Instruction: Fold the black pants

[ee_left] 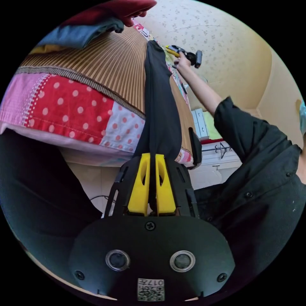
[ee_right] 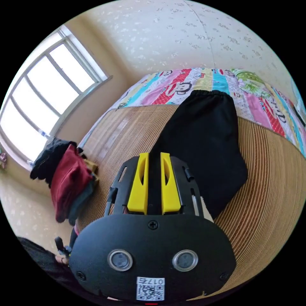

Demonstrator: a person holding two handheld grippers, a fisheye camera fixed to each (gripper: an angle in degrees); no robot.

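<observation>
The black pants [ee_left: 159, 105] stretch as a long dark band across the striped straw mat [ee_left: 108, 67] of the bed. My left gripper [ee_left: 152, 157] is shut on their near end, with black cloth between the yellow jaws. At the far end the other gripper [ee_left: 178, 54] is held in a person's hand. In the right gripper view the black pants [ee_right: 207, 137] lie spread on the mat [ee_right: 267, 178], elastic waistband toward the cartoon sheet. My right gripper [ee_right: 154, 156] is shut on their near edge.
A pile of folded clothes [ee_right: 68, 181], dark red and grey, sits at the mat's edge under the window [ee_right: 47, 95]. A polka-dot patchwork quilt [ee_left: 73, 108] hangs over the bed side. The person's black sleeve [ee_left: 255, 159] fills the right side of the left gripper view.
</observation>
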